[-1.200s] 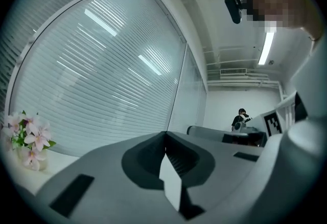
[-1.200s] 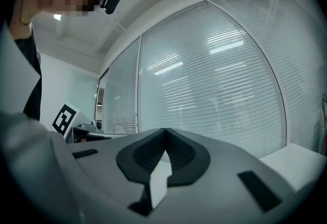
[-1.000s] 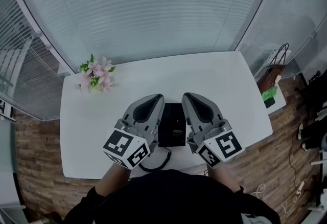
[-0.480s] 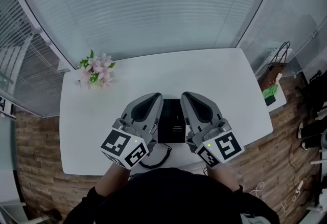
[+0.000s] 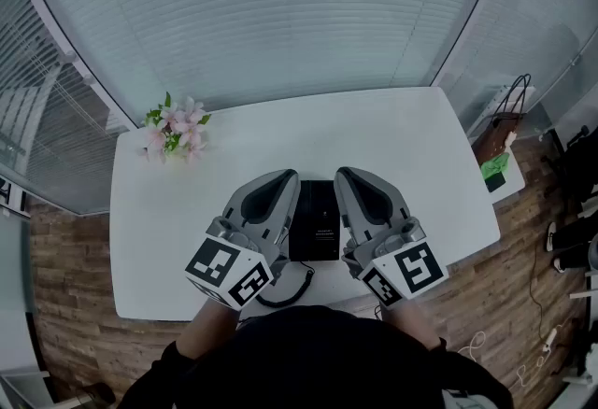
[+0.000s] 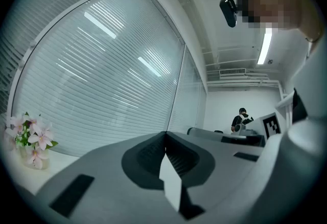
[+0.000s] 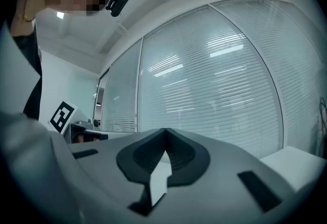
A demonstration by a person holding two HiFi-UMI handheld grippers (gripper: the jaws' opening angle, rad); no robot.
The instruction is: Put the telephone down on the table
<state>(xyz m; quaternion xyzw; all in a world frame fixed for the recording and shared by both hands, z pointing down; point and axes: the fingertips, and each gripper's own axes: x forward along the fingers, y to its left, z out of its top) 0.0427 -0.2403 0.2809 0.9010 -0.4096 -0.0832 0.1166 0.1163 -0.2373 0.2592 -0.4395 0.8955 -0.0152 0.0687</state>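
Nothing has shifted
Left gripper and right gripper, jaws pressed together empty, still flank the telephone.

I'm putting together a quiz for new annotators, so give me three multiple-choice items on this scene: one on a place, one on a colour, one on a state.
1. Where does the telephone lie?
A. On the table, between the left gripper and the right gripper
B. At the table's far right corner
C. Held up in the right gripper

2. What colour is the telephone?
A. White
B. Black
C. Red

3. How do the left gripper's jaws stand?
A. Wide apart
B. Together, with nothing between them
C. Closed on the telephone

Answers:
1. A: the head view shows it flat on the table with a gripper on each side.
2. B: its body is black against the white table.
3. B: the left gripper view shows the jaws meeting with nothing between them.
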